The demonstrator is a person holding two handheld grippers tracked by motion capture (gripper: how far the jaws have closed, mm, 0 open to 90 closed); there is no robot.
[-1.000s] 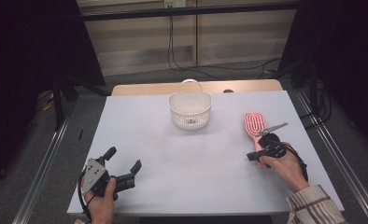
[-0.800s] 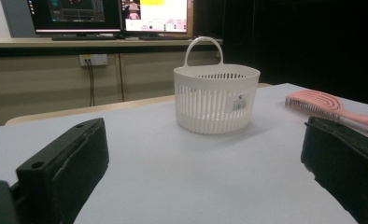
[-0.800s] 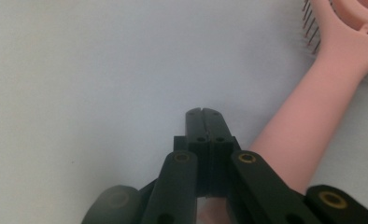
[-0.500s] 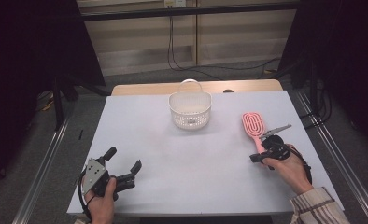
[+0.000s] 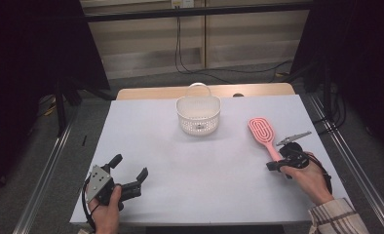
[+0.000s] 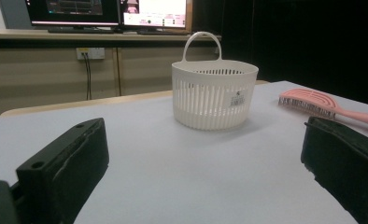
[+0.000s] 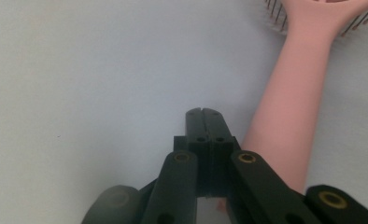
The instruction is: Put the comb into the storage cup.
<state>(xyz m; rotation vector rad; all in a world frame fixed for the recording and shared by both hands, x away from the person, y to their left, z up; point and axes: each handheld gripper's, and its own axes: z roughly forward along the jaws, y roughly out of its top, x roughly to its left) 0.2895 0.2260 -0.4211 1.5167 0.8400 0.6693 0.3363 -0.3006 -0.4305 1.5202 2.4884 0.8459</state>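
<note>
Meanwhile, the white basket [image 5: 198, 116] stands upright at the far middle of the pale surface [image 5: 204, 170], its loop handle rising at its back rim. Well to the right of the basket lies the pink hairbrush [image 5: 263, 134], flat, with its head toward the far edge and its handle running back toward the person. The right claw [image 5: 274, 165] sits at the near end of that handle, just beside it; in the right gripper view its two black jaws are pressed together with nothing between them, and the hairbrush handle [image 7: 285, 112] passes along their right side, outside the grip. Whether the jaws touch the handle cannot be told. Far to the near left of the basket, the left claw [image 5: 130, 171] rests low over the surface with its jaws spread wide and empty; the left gripper view shows the basket [image 6: 214, 93] between them in the distance.
</note>
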